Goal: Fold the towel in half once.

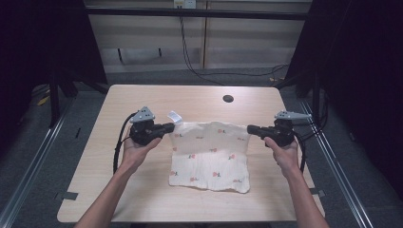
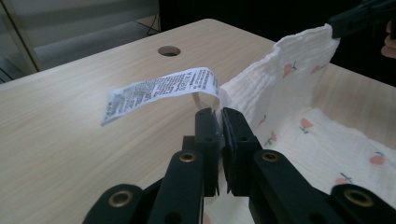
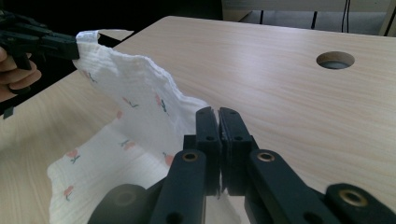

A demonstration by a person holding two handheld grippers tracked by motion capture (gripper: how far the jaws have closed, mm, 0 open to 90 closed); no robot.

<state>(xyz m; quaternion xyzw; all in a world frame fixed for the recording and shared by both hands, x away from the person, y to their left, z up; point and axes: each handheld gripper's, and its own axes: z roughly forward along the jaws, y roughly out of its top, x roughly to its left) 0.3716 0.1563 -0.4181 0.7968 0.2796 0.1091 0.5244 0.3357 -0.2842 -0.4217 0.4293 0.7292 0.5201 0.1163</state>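
- My left gripper [image 1: 167, 127] and right gripper [image 1: 253, 129] each pinch a far corner of the white fruit-printed muslin cloth [image 1: 211, 154].
- Its far edge hangs lifted between them; the near part lies on the wooden table [image 1: 142, 199].

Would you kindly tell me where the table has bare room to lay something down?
The far strip of the table beyond the cloth is bare apart from the round hole. The near edge below the cloth is free too. The middle is crowded: both tools grip the cloth's far corners.
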